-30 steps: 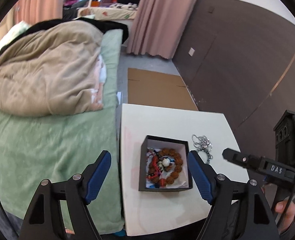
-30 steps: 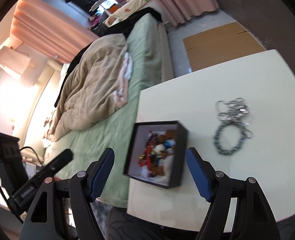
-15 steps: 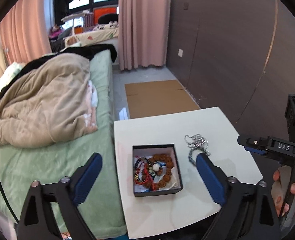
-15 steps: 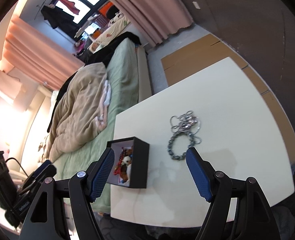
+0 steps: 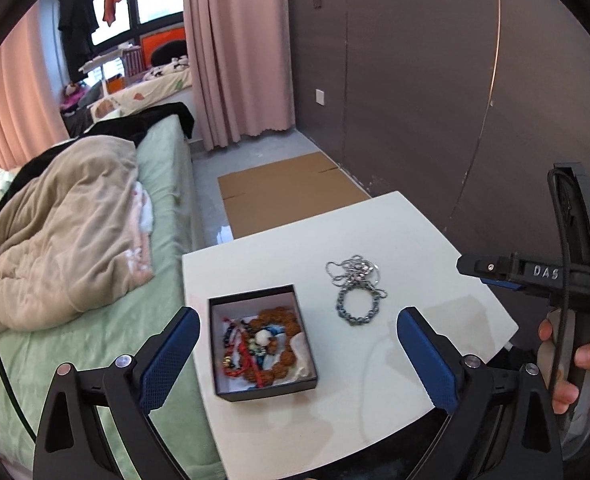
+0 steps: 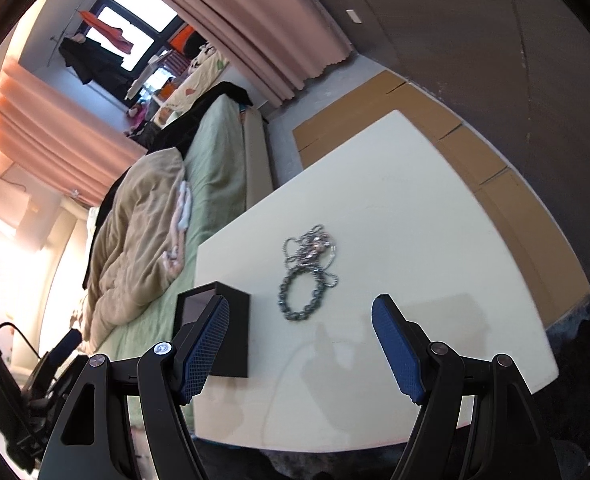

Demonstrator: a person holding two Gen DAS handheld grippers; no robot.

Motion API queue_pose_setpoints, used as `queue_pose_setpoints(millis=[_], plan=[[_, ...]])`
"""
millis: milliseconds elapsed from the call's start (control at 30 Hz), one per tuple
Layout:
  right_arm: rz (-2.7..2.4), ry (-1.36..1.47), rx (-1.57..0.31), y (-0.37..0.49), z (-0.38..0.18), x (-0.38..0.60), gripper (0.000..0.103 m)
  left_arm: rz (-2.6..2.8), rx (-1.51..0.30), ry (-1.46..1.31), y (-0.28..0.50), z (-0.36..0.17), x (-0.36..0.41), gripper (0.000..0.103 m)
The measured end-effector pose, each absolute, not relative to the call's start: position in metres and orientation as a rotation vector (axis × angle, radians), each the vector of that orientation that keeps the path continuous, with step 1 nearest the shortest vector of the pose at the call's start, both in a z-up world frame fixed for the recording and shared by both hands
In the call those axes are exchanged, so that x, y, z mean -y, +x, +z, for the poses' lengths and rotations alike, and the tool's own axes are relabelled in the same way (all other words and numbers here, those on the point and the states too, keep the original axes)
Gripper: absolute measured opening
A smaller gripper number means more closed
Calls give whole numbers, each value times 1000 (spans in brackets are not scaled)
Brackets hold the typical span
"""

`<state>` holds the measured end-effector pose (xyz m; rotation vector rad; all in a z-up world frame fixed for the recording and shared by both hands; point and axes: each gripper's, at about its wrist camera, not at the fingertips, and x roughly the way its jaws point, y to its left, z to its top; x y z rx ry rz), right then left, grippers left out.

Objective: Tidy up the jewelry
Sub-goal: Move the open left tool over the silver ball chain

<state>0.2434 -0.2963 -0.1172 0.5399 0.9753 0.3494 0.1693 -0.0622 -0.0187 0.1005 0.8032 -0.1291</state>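
A black open box [image 5: 261,343] holds a brown bead bracelet [image 5: 281,344] and red and dark strings, on a white table [image 5: 415,248]. A grey bead bracelet [image 5: 357,307] and a tangled silver chain [image 5: 353,271] lie on the table right of the box. My left gripper [image 5: 299,356] is open and empty above the table's near part. My right gripper [image 6: 299,346] is open and empty, just short of the grey bracelet [image 6: 301,298] and chain [image 6: 311,248]; the box [image 6: 223,328] sits behind its left finger.
A bed with a green sheet [image 5: 75,352] and a beige quilt [image 5: 63,228] borders the table's left side. Flat cardboard [image 5: 287,188] lies on the floor beyond the table. A dark wall panel [image 5: 435,100] runs along the right. The right-hand tool [image 5: 535,276] shows at the right.
Both grippers have pulled back and up from the box. The right view has swung from the box to the grey bracelet and chain. The jewelry has not moved.
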Motion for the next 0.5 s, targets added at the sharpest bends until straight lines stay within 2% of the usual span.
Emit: queue_pose_setpoints(millis=[200,367,433,500], plan=[[292,547,-947,242,-131,315,75,-177,-860,74,189,-32,72,99],[320,701,-986,243,-151,336,75,-201,-913,10,210,-48,80,99],[326,734,-993,242,-154,340,78,-215,-939,-23,221,-54,83,99],[326,765,-980,240,-156,343,92,-225,-965,-42,233,-61,88,99]])
